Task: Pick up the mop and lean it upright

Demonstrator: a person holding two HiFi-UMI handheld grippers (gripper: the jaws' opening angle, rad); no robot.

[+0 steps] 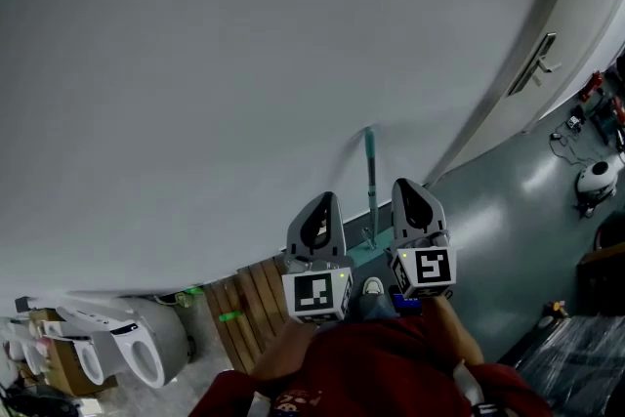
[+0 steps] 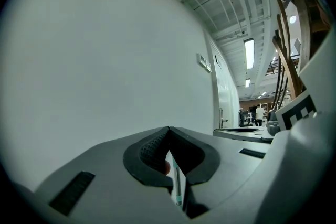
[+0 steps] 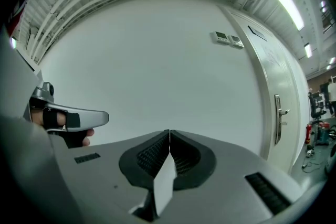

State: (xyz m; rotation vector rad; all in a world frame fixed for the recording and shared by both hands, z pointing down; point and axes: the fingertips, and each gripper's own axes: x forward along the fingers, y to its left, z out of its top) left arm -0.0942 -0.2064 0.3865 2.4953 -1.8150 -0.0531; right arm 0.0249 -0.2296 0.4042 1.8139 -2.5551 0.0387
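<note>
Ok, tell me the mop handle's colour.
Teal: the mop handle shows best in the head view.

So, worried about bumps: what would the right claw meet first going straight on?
Probably the plain white wall; nothing else shows ahead of the right claw, though depth is unclear.

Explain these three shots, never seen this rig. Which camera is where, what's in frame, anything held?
No robot here: a person holds a two-jaw claw in each hand. The head view comes from a camera on the person's head, looking down at the left claw and right claw. The other two views come from cameras riding on each claw, looking along its jaws. Both claws are shut and hold nothing. Between them in the head view, a teal mop stands upright against the white wall on the grey floor. A door is at the right.
</note>
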